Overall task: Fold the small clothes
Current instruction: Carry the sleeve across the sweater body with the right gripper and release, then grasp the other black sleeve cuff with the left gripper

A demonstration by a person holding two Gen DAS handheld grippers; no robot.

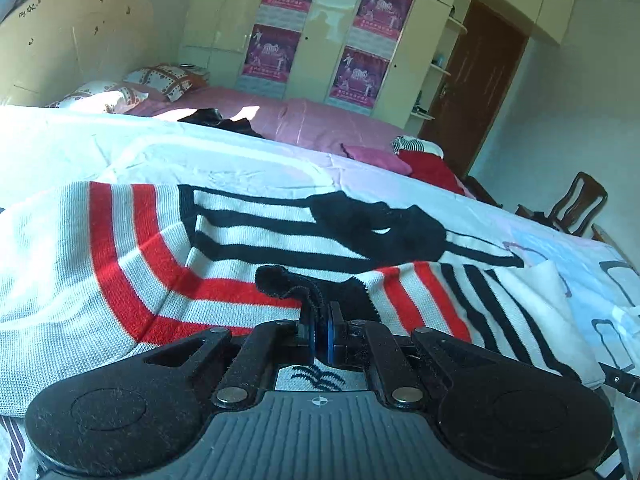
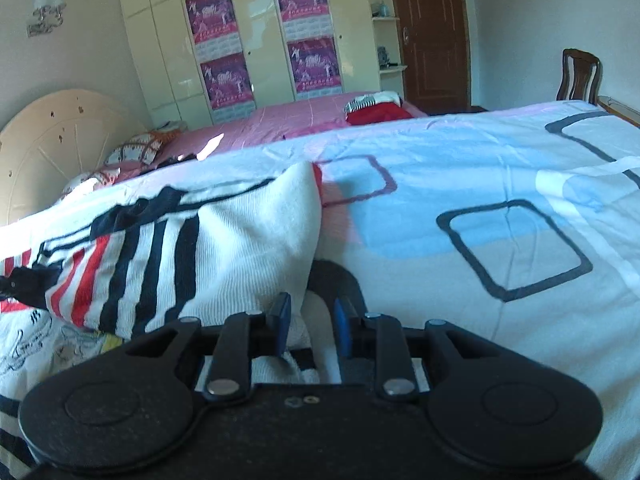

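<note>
Sweater (image 1: 224, 240) half-folded, sleeves in; body fold left. My left gripper (image 1: 320, 320) pinches its black cuff (image 1: 280, 280); right gripper (image 2: 310, 320), slightly open, straddles white knit.

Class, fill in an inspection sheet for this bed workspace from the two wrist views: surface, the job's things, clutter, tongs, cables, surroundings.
Surface: white bedsheet with dark square outlines, lightly wrinkled.
Job's things: white knit sweater with red and black stripes, spread on the sheet, partly folded over itself.
Clutter: red and striped clothes pile on the pink-covered bed behind; patterned pillows at its head.
Tongs: left tongs shut on the sweater's black knit edge; right tongs narrowly apart at the sweater's white edge, grip unclear.
Cables: nothing seen.
Surroundings: cream wardrobe with pink posters, brown wooden door, dark wooden chair.
</note>
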